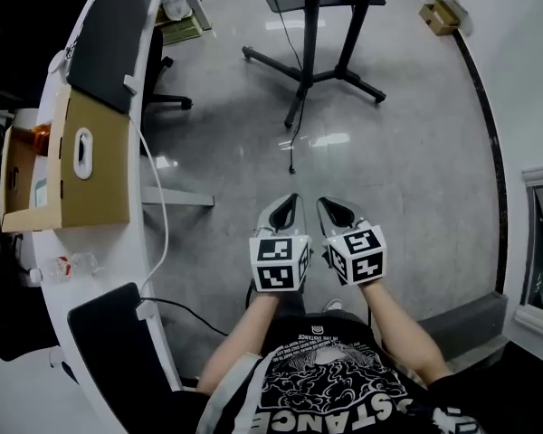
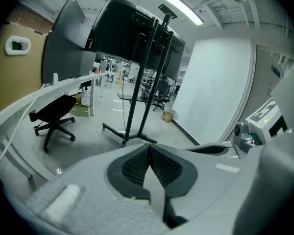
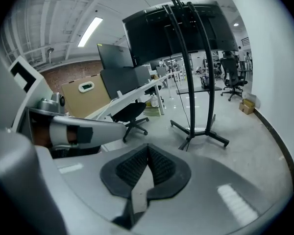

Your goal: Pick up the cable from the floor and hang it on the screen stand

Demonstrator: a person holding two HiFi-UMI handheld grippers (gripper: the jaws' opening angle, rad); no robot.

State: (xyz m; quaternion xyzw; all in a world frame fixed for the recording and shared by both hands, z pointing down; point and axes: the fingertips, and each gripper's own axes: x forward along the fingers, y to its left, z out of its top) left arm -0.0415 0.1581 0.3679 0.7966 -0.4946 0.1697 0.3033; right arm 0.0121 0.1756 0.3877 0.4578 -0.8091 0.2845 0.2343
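Cable [image 1: 292, 143] is lying on the floor just in front of the screen stand [image 1: 309, 61], its upper run getting lost against it. Short of the stand, left gripper [image 1: 292, 202] and right gripper [image 1: 323, 204] are hovering, fingers pressed together, empty.

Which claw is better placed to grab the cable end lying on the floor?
Left, slightly. The cable ends on the floor almost straight ahead of the left claw; the right claw sits beside it, a little off line. Both are shut and empty, so either must open first.
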